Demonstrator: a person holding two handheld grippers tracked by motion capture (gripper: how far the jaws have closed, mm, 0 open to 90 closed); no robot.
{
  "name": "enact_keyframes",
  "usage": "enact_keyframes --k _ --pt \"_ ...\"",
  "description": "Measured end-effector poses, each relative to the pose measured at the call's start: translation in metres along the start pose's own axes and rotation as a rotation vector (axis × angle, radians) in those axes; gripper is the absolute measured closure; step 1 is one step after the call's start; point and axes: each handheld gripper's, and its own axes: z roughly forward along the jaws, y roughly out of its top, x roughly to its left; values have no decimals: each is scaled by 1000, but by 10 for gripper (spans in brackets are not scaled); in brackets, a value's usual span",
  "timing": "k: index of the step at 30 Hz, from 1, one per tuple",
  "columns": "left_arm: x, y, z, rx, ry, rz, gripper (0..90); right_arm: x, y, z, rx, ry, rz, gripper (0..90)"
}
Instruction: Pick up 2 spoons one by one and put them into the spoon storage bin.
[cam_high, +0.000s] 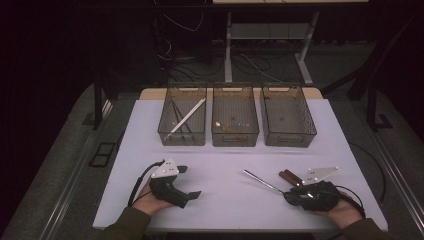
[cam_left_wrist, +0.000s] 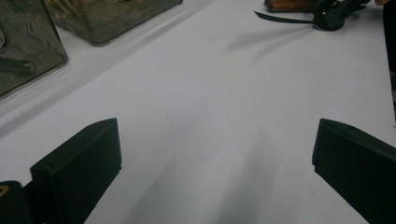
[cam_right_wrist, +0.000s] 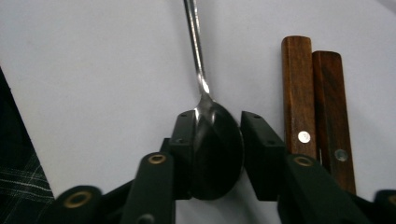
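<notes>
Right gripper (cam_right_wrist: 217, 140) had its jaws closed in on the bowl of a spoon (cam_right_wrist: 215, 154), one jaw on each side, snug against it. Spoon handle ran away from the gripper across the white bench (cam_high: 225, 165), pointing up-left in the high view, bowl end down by the right hand (cam_high: 340, 210) near the front right of the bench. Looked to be lying flat, though couldn't really tell if lifted at all. Just right of the spoon lay two wooden handles (cam_right_wrist: 315, 107) side by side, touching each other, with little metal rivets; the near one sat right up against the right jaw in the right gripper view. Couldn't make out what kind of tools those belonged to.

Left gripper (cam_left_wrist: 215, 163) was spread wide with nothing between the jaws, just bare bench. Sat at the front left, held in the left hand (cam_high: 150, 202), well apart from the spoon.

Along the back stood three clear bins in a row. Left bin (cam_high: 183, 116) held a long pale stick leaning corner to corner, middle bin (cam_high: 235, 117) had a few small bits, right bin (cam_high: 288, 116) too dim to say.
</notes>
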Motion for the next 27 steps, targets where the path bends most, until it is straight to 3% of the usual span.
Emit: enact_keyframes --k 9,15,22,27 --pt "0 0 0 1 1 2 1 3 3 -2 -24 17 -11 815" --pt "0 0 -1 5 0 9 1 3 5 -5 -57 47 10 879" --pt "-1 0 0 -5 -2 4 1 2 6 -6 -64 68 24 888" --pt "0 0 0 -7 -6 2 0 1 7 -7 -68 56 28 888"
